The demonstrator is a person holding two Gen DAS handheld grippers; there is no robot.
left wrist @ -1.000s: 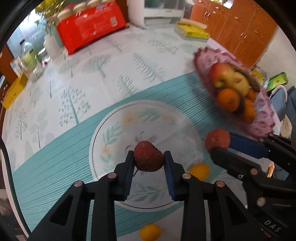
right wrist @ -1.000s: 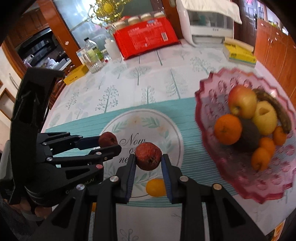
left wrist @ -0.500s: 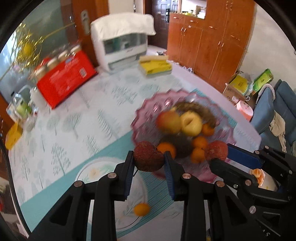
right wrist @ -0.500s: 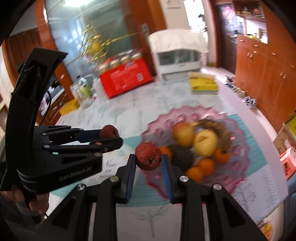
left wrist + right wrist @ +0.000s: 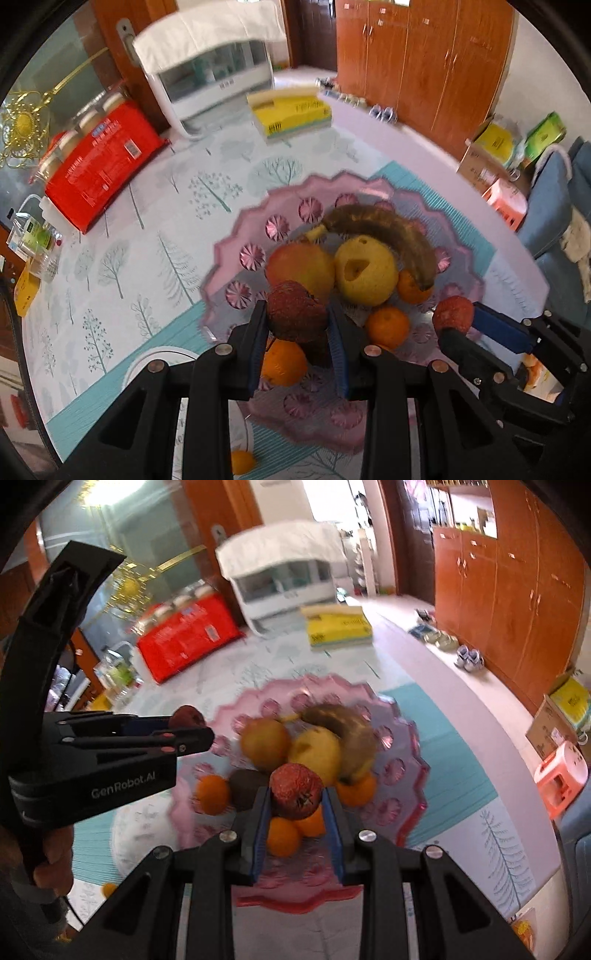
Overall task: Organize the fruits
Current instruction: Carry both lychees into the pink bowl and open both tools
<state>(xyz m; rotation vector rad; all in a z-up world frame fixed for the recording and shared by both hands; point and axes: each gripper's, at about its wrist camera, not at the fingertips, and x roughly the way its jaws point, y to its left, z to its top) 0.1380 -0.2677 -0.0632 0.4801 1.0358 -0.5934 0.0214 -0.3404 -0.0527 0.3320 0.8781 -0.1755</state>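
Lychees are clamped in both my grippers, left [image 5: 297, 321] and right [image 5: 295, 801], at the frame centre directly above the pink bowl [image 5: 236, 236], so each only needs lowering.

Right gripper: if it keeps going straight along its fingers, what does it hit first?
Most likely the small oranges at the near side of the pink fruit bowl, just beyond the red lychee that the right gripper holds. Depth is unclear.
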